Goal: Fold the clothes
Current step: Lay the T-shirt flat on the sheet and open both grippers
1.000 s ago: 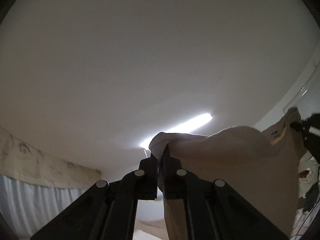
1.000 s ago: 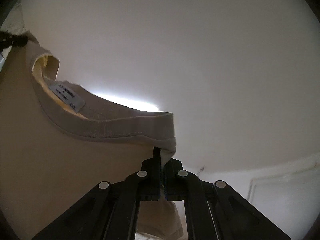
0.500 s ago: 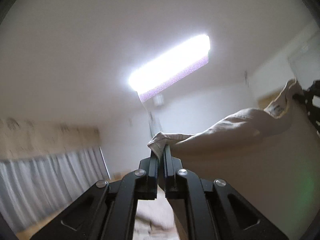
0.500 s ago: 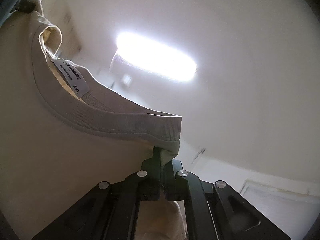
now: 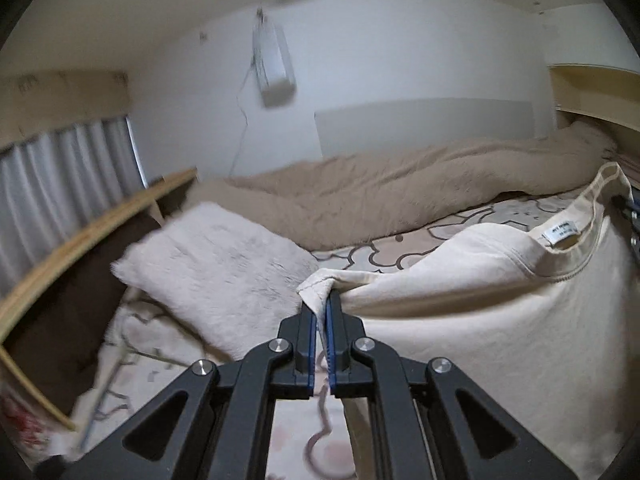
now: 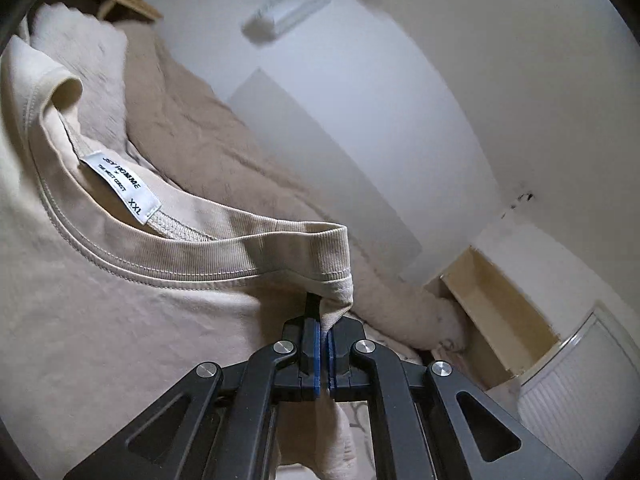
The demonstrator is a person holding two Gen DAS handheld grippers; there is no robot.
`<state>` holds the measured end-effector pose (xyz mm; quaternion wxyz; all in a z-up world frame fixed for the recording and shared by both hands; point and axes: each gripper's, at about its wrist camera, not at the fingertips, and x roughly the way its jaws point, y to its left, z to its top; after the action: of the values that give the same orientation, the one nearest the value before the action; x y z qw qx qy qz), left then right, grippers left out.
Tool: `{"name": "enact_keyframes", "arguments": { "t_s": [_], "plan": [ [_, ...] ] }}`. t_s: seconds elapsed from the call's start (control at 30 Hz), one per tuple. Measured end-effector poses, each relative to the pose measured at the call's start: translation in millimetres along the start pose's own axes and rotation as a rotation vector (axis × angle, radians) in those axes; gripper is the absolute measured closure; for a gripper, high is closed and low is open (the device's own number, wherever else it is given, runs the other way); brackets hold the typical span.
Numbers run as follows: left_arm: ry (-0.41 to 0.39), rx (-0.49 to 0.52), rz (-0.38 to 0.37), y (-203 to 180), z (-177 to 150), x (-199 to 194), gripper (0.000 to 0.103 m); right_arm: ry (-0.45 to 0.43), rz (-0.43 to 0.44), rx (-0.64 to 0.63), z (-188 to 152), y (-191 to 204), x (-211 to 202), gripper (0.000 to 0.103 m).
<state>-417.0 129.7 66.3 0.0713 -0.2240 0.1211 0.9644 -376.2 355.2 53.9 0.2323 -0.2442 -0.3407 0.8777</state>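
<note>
A cream T-shirt (image 5: 480, 320) hangs stretched between my two grippers above a bed. My left gripper (image 5: 321, 308) is shut on its shoulder edge. My right gripper (image 6: 322, 316) is shut on the other shoulder, just beside the ribbed collar (image 6: 256, 256). A white size label (image 6: 124, 188) shows inside the collar; it also shows in the left wrist view (image 5: 560, 236). The right gripper's tip (image 5: 630, 216) peeks in at the far right of the left wrist view. The shirt's lower part is out of view.
Below lies a bed with a patterned sheet (image 5: 380, 256), a fluffy white pillow (image 5: 216, 264) and a tan blanket (image 5: 400, 184) along the wall. A wooden headboard shelf (image 5: 80, 240) stands left, curtains (image 5: 60, 168) behind it. An air conditioner (image 5: 276, 68) hangs on the wall.
Both grippers have tipped down from facing the ceiling and its light to facing the bed and far wall. The shirt stays gripped in both.
</note>
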Motion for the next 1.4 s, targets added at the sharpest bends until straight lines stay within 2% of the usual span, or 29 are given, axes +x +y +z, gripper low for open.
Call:
{"name": "enact_keyframes", "arguments": {
  "t_s": [0.1,0.17,0.27,0.4,0.43,0.47,0.53,0.57,0.6,0.7,0.8,0.87,1.0,1.13,1.27,1.4],
  "plan": [
    [0.076,0.011,0.005,-4,-5,63,0.097,0.099,0.065,0.026,1,30,73,0.101],
    [0.135,0.011,0.001,-19,-28,95,0.097,0.160,0.106,0.027,1,54,99,0.101],
    [0.246,-0.020,-0.030,-28,-64,146,0.097,0.252,0.162,0.001,-21,104,138,0.101],
    [0.396,-0.049,-0.084,-38,-105,194,0.097,0.362,0.251,0.030,-63,146,141,0.100],
    [0.437,-0.058,-0.096,-39,-114,200,0.090,0.396,0.303,0.060,-70,152,151,0.100],
    [0.468,-0.070,-0.102,-40,-120,202,0.073,0.430,0.357,0.090,-77,159,161,0.098],
    [0.506,-0.103,-0.129,-33,-130,198,0.052,0.473,0.414,0.156,-89,163,169,0.055],
    [0.506,-0.113,-0.143,-27,-133,190,0.052,0.477,0.430,0.180,-90,164,174,0.017],
    [0.512,-0.114,-0.153,-21,-136,180,0.052,0.461,0.431,0.205,-95,162,172,0.012],
    [0.533,-0.089,-0.174,-6,-148,141,0.052,0.431,0.446,0.256,-110,121,144,0.012],
    [0.528,-0.004,-0.191,8,-169,75,0.051,0.415,0.551,0.316,-133,69,99,0.012],
    [0.530,0.018,-0.224,21,-190,21,0.051,0.401,0.576,0.338,-150,36,65,0.012],
    [0.558,-0.005,-0.260,46,-234,-73,0.051,0.400,0.593,0.396,-201,-40,-23,0.012],
    [0.536,-0.011,-0.255,67,-267,-157,0.050,0.418,0.605,0.441,-256,-101,-116,0.012],
    [0.495,-0.038,-0.241,75,-299,-225,0.047,0.390,0.548,0.414,-297,-111,-188,0.012],
    [0.468,-0.035,-0.233,68,-343,-272,0.046,0.336,0.463,0.339,-349,-79,-257,0.012]
  ]
}}
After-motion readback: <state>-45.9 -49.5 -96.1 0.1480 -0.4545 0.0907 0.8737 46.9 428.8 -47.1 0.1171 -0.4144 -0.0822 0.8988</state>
